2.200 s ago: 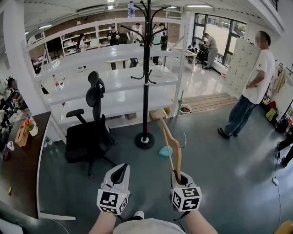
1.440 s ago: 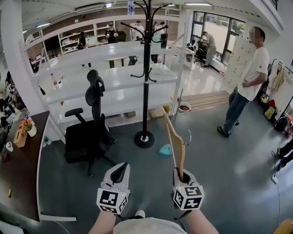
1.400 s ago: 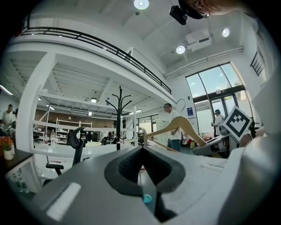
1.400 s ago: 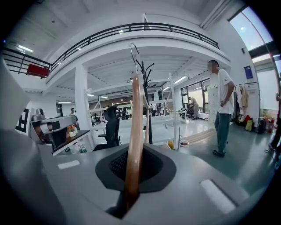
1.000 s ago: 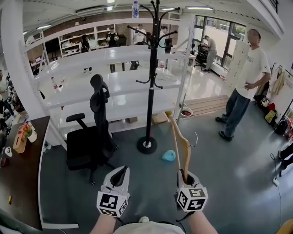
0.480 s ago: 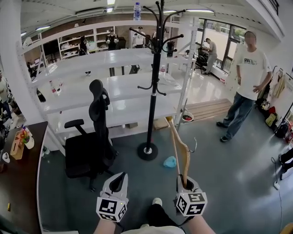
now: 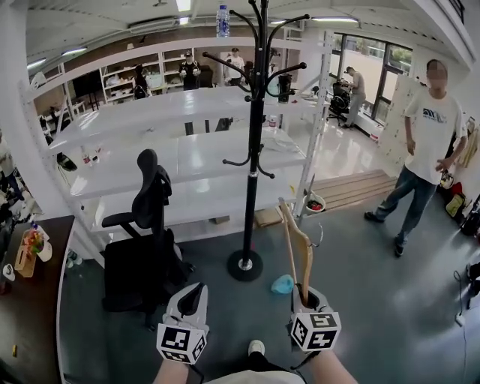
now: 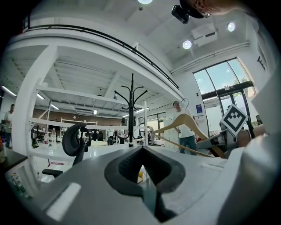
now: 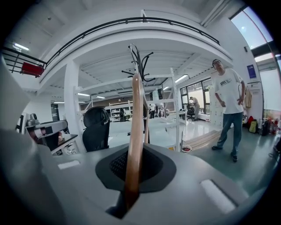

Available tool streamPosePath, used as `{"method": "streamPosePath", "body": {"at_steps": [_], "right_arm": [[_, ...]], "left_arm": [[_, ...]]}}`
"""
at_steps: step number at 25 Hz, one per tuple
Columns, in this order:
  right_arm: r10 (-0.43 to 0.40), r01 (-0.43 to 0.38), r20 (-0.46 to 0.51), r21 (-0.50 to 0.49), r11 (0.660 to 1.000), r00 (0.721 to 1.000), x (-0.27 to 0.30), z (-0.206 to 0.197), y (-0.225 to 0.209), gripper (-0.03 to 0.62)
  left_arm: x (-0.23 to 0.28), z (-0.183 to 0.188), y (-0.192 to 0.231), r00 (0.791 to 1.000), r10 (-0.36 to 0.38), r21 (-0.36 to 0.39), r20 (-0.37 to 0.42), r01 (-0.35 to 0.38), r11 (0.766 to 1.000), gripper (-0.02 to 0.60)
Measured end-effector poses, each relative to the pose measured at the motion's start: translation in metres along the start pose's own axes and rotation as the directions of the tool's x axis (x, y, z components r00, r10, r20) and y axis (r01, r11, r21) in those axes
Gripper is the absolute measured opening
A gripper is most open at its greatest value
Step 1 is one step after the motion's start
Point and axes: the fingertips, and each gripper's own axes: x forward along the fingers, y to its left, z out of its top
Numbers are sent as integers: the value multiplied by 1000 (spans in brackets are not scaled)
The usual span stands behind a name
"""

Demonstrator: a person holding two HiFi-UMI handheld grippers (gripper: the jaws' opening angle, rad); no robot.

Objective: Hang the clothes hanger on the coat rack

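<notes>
A wooden clothes hanger (image 7: 297, 238) with a metal hook stands up from my right gripper (image 7: 307, 297), which is shut on its lower end. In the right gripper view the hanger (image 9: 134, 132) rises straight from between the jaws of the right gripper (image 9: 128, 195). The black coat rack (image 7: 255, 150) stands on the grey floor ahead, slightly left of the hanger, and also shows in the right gripper view as the coat rack (image 9: 139, 61). My left gripper (image 7: 190, 296) is shut and holds nothing. From the left gripper (image 8: 142, 173) I see the hanger (image 8: 184, 121) to the right.
A black office chair (image 7: 146, 232) stands left of the rack. White shelving (image 7: 150, 142) runs behind it, with a bottle (image 7: 223, 19) on top. A person (image 7: 427, 142) stands at the right. A small blue object (image 7: 283, 284) lies near the rack's base. A dark desk (image 7: 22, 315) sits at the left.
The view has advanced toward the coat rack, which now stands nearer and larger. Both grippers came forward with it, the hanger still in the right one. The person at the right has shifted.
</notes>
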Motion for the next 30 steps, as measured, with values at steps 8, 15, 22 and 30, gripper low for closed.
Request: {"method": "streamPosePath", "body": {"at_steps": [8, 15, 22, 30], "right_arm": [[15, -15, 6, -5, 1000, 1000, 86, 35, -54, 28], [25, -25, -2, 4, 1000, 1000, 138, 58, -86, 28], [-7, 7, 1, -14, 1000, 1000, 195, 83, -103, 28], [-7, 7, 51, -9, 1000, 999, 278, 148, -118, 28]], "left_arm": [[107, -2, 5, 1000, -10, 15, 13, 9, 1000, 0], [168, -4, 13, 1000, -7, 8, 7, 7, 1000, 0], [220, -7, 42, 1000, -4, 1, 1, 4, 1000, 0], [289, 4, 87, 999, -20, 21, 28, 20, 1000, 0]]}}
